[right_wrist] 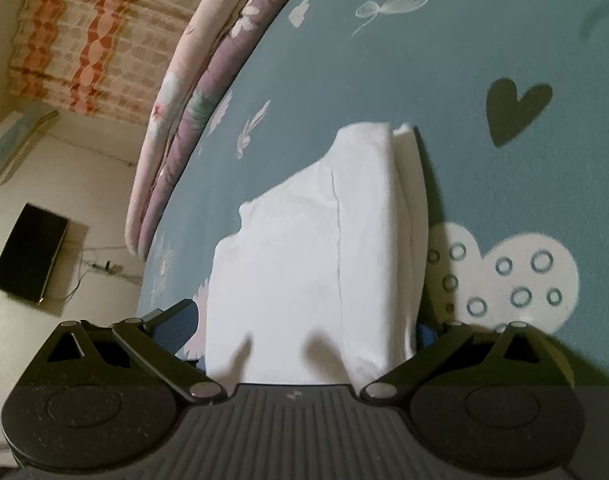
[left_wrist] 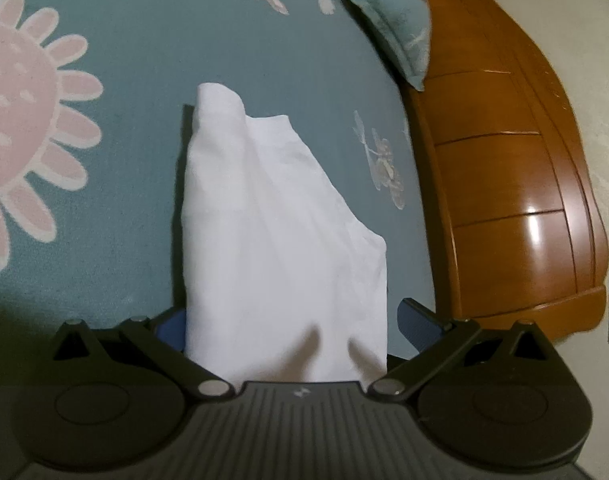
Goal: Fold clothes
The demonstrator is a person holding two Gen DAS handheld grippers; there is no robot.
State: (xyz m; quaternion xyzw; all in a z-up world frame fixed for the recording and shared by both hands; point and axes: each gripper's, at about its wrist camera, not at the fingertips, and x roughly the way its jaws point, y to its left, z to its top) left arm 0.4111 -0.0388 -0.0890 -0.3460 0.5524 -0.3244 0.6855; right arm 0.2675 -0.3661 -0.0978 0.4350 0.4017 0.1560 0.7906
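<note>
— Where is the garment?

— The white folded cotton garment [left_wrist: 280, 216] hangs from both my claws above the teal bedsheet printed with pink flowers and white hearts [left_wrist: 144, 80]. My left claw [left_wrist: 292, 320] has its blue pads on either side of the cloth's near end, and the fabric fills the gap between them; my right claw [right_wrist: 308, 324] grips its end the same way, the garment [right_wrist: 324, 248] bunched between the fingers.

— What edges are close?

— In the left view, the glossy brown wooden headboard [left_wrist: 512, 168] borders the sheet on the right, with a teal pillow [left_wrist: 400, 32] leaning against it. In the right view, a rolled pink and purple floral quilt [right_wrist: 192, 120] lines the bed's far edge.

— And open room?

— Bare sheet lies all around the garment in both views, widest towards the large pink flower [left_wrist: 20, 128] on the left.
</note>
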